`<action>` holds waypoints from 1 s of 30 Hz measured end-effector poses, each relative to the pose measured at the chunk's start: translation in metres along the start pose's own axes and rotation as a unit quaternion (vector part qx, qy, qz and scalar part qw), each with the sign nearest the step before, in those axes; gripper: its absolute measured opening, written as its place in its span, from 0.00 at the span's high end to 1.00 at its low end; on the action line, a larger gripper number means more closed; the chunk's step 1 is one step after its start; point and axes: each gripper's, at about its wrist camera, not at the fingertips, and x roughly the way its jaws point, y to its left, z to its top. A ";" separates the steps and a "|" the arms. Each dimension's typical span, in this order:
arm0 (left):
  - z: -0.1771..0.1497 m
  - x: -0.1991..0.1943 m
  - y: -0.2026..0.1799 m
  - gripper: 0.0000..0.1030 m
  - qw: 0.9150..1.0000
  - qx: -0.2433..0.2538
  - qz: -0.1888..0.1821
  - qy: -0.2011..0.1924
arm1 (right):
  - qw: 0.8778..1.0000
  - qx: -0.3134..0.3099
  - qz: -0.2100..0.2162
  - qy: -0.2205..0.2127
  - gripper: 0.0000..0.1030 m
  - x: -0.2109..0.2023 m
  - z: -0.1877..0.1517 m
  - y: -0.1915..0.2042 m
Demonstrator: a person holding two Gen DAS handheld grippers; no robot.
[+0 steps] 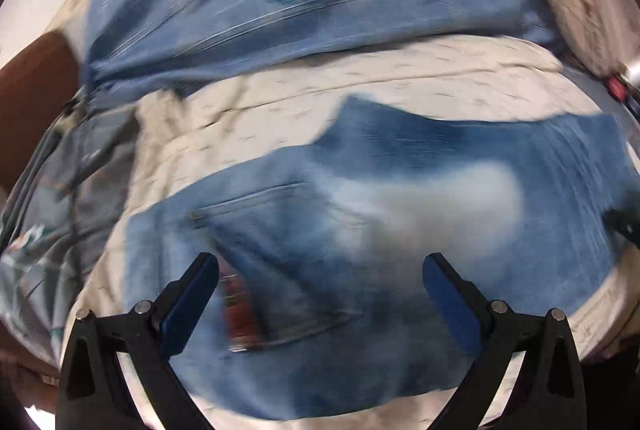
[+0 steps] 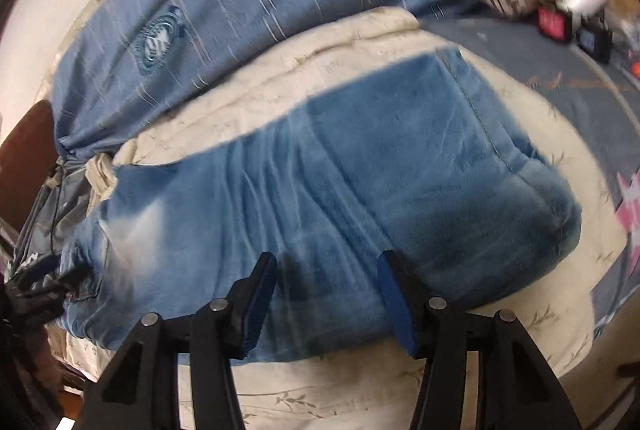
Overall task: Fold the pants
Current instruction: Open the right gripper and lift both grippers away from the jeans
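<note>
With your left gripper [image 1: 320, 294] and right gripper [image 2: 326, 290] both released above the folded jeans [image 2: 360, 170], next probably smooth them.

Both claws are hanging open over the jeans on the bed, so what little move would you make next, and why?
Probably lower the right gripper and close it on the jeans. Both it and the left gripper are open and hold nothing, and the denim lies bunched and wrinkled on the cream quilt.
</note>
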 end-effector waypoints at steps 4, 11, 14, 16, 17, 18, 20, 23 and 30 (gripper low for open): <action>-0.004 0.025 0.022 0.02 0.998 -0.019 0.055 0.038 | 1.000 0.015 -0.007 0.000 0.45 -0.016 -0.013 0.001; -0.023 0.049 0.035 0.00 0.994 -0.071 0.035 0.079 | 0.994 0.012 0.066 -0.085 0.40 -0.088 -0.034 0.009; -0.018 0.045 0.033 0.00 0.993 -0.061 0.041 0.091 | 0.993 0.021 0.070 -0.096 0.40 -0.109 -0.038 0.006; -0.018 0.036 0.032 0.00 0.993 -0.062 0.032 0.090 | 0.990 0.038 0.087 -0.103 0.40 -0.122 -0.043 0.001; -0.020 0.032 0.033 0.00 0.994 -0.064 0.029 0.086 | 0.989 0.042 0.093 -0.107 0.40 -0.128 -0.044 0.000; -0.022 0.027 0.033 0.00 0.994 -0.066 0.028 0.080 | 0.988 0.046 0.098 -0.112 0.40 -0.135 -0.046 -0.001; -0.024 0.016 0.033 0.00 0.995 -0.068 0.033 0.068 | 0.986 0.044 0.110 -0.117 0.40 -0.147 -0.048 0.001; -0.023 0.003 0.032 0.00 0.996 -0.068 0.039 0.049 | 0.982 0.045 0.146 -0.114 0.40 -0.153 -0.050 0.005; -0.010 -0.026 0.036 0.00 0.994 -0.068 0.078 -0.019 | 0.982 0.016 0.160 -0.097 0.40 -0.146 -0.055 0.018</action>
